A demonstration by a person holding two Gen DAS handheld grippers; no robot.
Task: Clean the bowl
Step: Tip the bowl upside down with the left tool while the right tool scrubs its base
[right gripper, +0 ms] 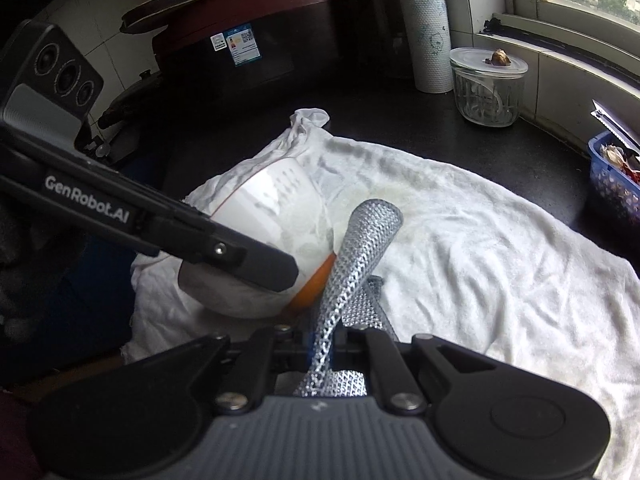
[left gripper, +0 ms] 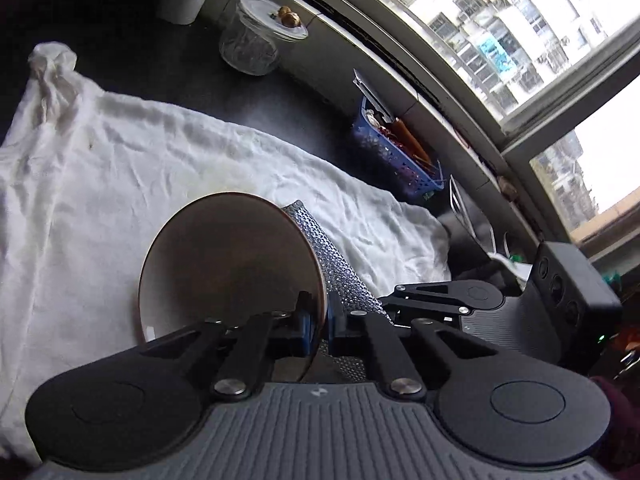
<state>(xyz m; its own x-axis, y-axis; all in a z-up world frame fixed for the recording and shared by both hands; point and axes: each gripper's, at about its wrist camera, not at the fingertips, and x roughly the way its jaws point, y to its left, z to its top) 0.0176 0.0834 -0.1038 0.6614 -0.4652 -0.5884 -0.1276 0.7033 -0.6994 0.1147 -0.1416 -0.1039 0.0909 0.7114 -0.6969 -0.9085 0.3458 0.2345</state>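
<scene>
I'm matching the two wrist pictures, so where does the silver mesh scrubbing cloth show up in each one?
Left wrist view: the silver mesh cloth runs from centre to lower right, just behind the bowl rim.
Right wrist view: it rises from the right gripper at bottom centre, its tip beside the tilted bowl.
Shared landmark: the lidded glass jar by the window.

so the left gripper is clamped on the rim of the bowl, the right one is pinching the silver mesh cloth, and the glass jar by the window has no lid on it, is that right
Not quite: the glass jar does have a lid, a clear one with a small brown knob, as the right wrist view shows. The rest stands: the left gripper is clamped on the rim of the bowl, and the right gripper pinches the silver mesh cloth.
</scene>
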